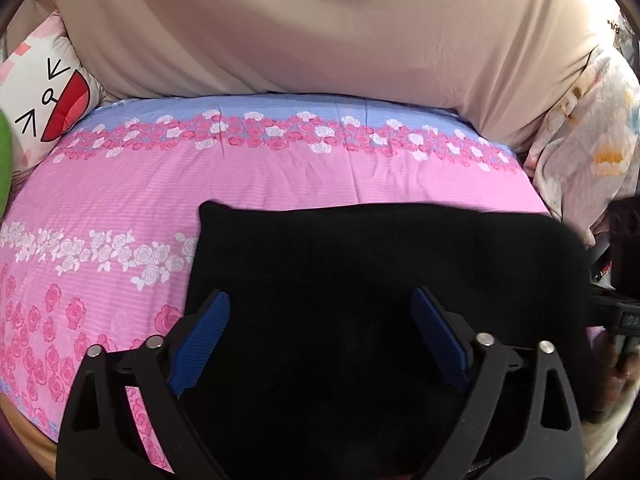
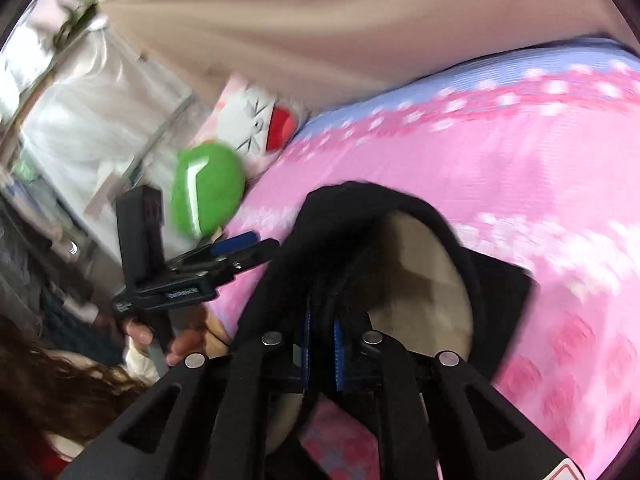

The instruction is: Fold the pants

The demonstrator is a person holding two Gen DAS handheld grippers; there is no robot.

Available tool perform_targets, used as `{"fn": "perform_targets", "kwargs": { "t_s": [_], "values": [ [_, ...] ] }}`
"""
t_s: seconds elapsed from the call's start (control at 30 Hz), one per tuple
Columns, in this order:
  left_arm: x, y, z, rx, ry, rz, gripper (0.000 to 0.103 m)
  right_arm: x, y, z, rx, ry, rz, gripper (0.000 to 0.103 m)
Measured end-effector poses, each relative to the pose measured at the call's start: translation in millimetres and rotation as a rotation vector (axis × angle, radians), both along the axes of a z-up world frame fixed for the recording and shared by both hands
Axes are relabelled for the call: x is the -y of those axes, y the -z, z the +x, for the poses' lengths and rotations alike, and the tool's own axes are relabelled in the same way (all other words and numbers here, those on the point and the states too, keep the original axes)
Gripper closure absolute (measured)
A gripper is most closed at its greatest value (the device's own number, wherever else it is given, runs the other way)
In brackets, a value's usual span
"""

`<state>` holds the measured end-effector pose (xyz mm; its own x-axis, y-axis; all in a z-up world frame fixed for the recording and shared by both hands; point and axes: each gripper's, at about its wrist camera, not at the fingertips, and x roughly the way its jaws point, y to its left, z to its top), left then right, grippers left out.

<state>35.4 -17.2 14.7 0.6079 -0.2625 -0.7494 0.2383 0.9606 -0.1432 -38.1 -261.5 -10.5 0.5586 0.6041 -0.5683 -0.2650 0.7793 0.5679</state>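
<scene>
Black pants (image 1: 380,272) lie on the pink rose-print bedsheet (image 1: 160,200), folded into a broad dark block. My left gripper (image 1: 320,320) hovers over their near part, its blue-padded jaws spread wide with nothing pinched. In the right wrist view my right gripper (image 2: 322,336) is shut on a black edge of the pants (image 2: 340,220), which is raised off the bed and shows a beige inner lining (image 2: 420,280). The left gripper (image 2: 256,248) appears there at the left, held by a hand (image 2: 188,340). The right gripper (image 1: 624,312) shows at the right edge of the left wrist view.
A white cushion with a cartoon face (image 1: 44,96) and a green plush (image 2: 206,188) sit at the bed's far left. Beige fabric (image 1: 320,28) hangs behind the bed. A floral quilt (image 1: 592,148) is piled at the right. Shelving and clutter (image 2: 80,120) stand beyond the bed's left side.
</scene>
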Motion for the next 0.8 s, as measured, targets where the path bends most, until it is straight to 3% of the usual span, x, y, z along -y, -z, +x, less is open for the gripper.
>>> {"fn": "perform_targets", "kwargs": {
  "t_s": [0.07, 0.1, 0.17, 0.23, 0.27, 0.37, 0.47, 0.5, 0.53, 0.57, 0.63, 0.67, 0.7, 0.8],
  "values": [
    [4.6, 10.0, 5.6, -0.015, 0.005, 0.012, 0.012, 14.3, 45.6, 9.0, -0.165, 0.121, -0.091, 0.088],
    [8.1, 16.9, 9.2, -0.024, 0.01, 0.022, 0.012, 25.2, 71.9, 13.1, -0.247, 0.181, -0.076, 0.092],
    [14.2, 32.7, 18.2, -0.047, -0.005, 0.076, 0.012, 44.8, 71.1, -1.1, -0.216, 0.263, 0.079, 0.091],
    [12.4, 40.2, 22.6, -0.048, -0.029, 0.106, 0.012, 41.5, 27.4, -31.5, -0.053, 0.418, -0.115, 0.081],
    [8.2, 42.1, 23.3, -0.047, -0.048, 0.113, 0.012, 36.3, 12.8, -41.4, 0.001, 0.438, -0.162, 0.082],
    [-3.4, 46.4, 25.8, -0.046, -0.073, 0.116, 0.012, 7.5, -14.2, -50.9, 0.064, 0.319, -0.092, 0.082],
    [-12.2, 44.6, 22.8, -0.041, -0.093, 0.111, 0.012, -38.5, 0.3, -27.8, 0.033, 0.198, -0.198, 0.084],
    [-15.7, 42.0, 19.9, -0.033, -0.094, 0.106, 0.012, -41.8, 14.1, -17.9, -0.001, 0.206, -0.26, 0.093],
    [-18.2, 39.8, 16.3, -0.026, -0.094, 0.108, 0.012, -37.7, 27.2, -7.5, -0.045, 0.247, -0.322, 0.095],
    [-22.9, 36.3, 11.9, -0.011, -0.097, 0.119, 0.012, -21.1, 46.0, 1.9, -0.108, 0.336, -0.336, 0.103],
    [-34.1, 30.7, 5.2, 0.021, -0.111, 0.15, 0.012, -1.5, 39.8, -10.4, -0.13, 0.414, -0.173, 0.103],
    [-41.4, 28.4, 2.3, 0.035, -0.127, 0.167, 0.012, -9.8, 26.2, -16.6, -0.09, 0.432, -0.225, 0.091],
    [-48.8, 27.0, -0.2, 0.044, -0.143, 0.178, 0.012, -32.2, 7.3, -23.5, -0.01, 0.423, -0.319, 0.089],
    [-76.5, 24.9, -5.4, 0.05, -0.189, 0.175, 0.012, -94.5, -7.5, -17.2, 0.031, 0.237, -0.325, 0.089]
  ]
}}
